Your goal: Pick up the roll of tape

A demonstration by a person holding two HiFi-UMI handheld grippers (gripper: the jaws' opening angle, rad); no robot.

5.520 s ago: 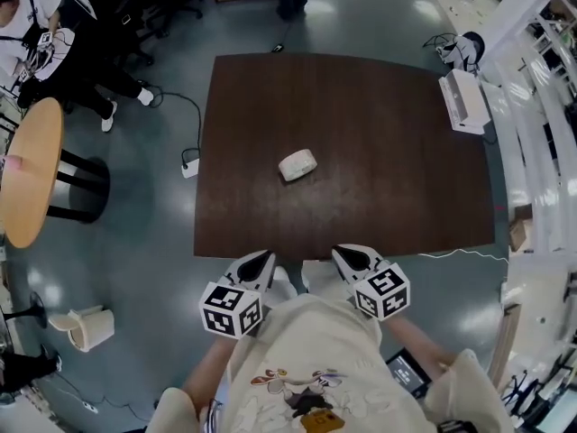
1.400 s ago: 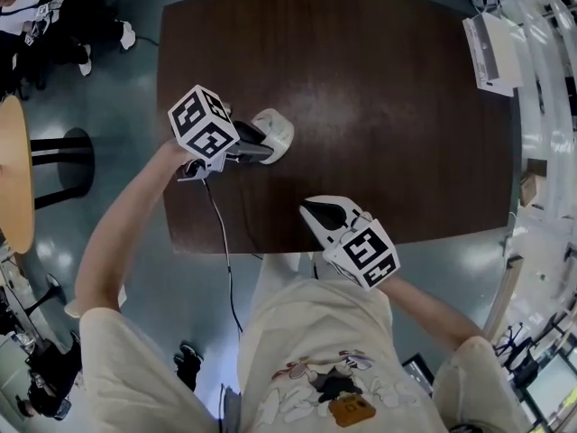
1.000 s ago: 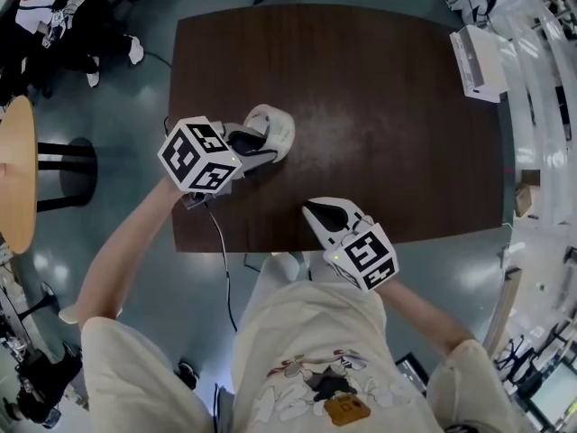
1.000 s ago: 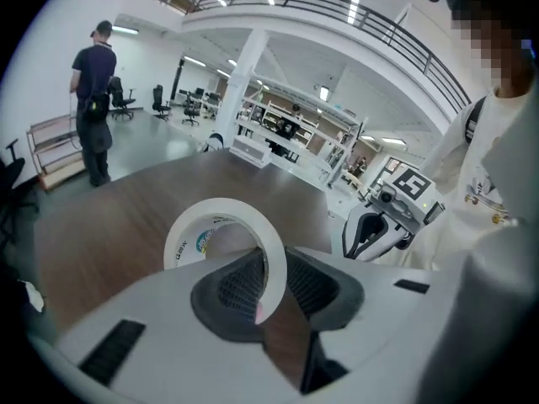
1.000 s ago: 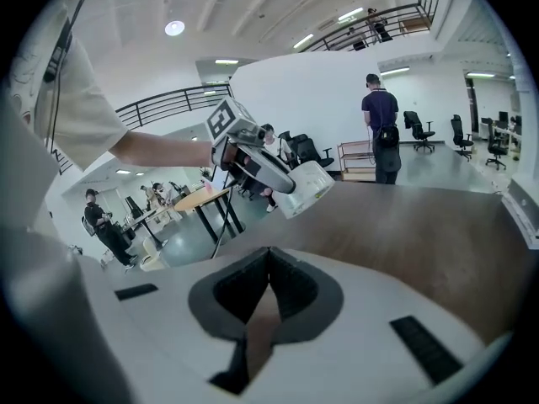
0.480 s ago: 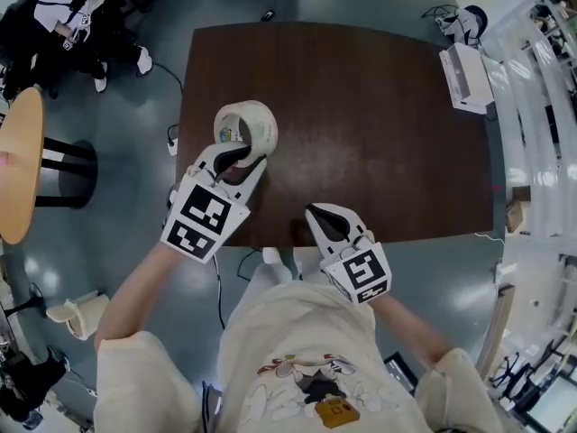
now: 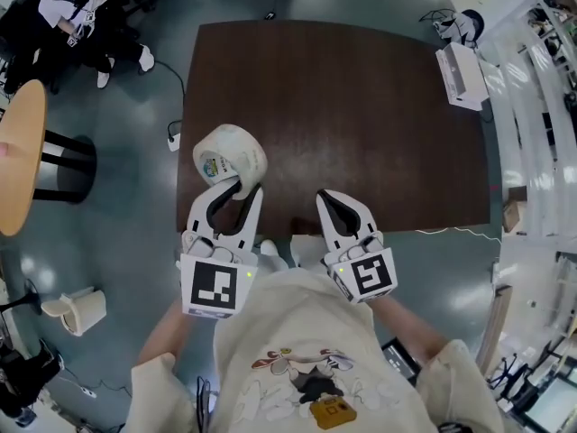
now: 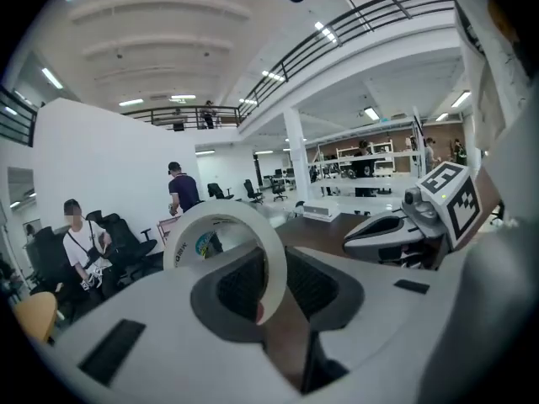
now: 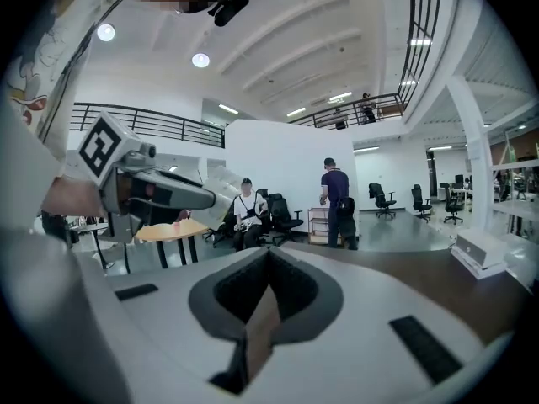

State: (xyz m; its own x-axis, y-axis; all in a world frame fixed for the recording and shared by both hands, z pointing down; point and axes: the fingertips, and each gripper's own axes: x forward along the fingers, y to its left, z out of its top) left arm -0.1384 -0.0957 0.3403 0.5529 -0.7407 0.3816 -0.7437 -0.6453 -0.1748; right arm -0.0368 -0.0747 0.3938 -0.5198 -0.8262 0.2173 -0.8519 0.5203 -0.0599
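The roll of tape [image 7: 230,154], whitish with a printed core, hangs in the air off the near left corner of the dark brown table [image 7: 361,106]. My left gripper [image 7: 236,188] is shut on its rim. In the left gripper view the roll [image 8: 181,234] stands upright as a ring, its band pinched between the dark pads. My right gripper [image 7: 330,197] hovers at the table's near edge, shut and empty. In the right gripper view its jaws [image 9: 268,255] meet at the tips, and the left gripper [image 9: 160,188] shows to the left.
A white boxy device [image 7: 460,75] stands off the table's far right corner. A round wooden table [image 7: 22,152] and seated people are at the left. A power strip [image 7: 173,138] and a pale bin [image 7: 77,314] lie on the floor.
The left gripper closed on the roll on the table, lifted it and drew it back toward the body, turning to point forward. The right gripper rose slightly.
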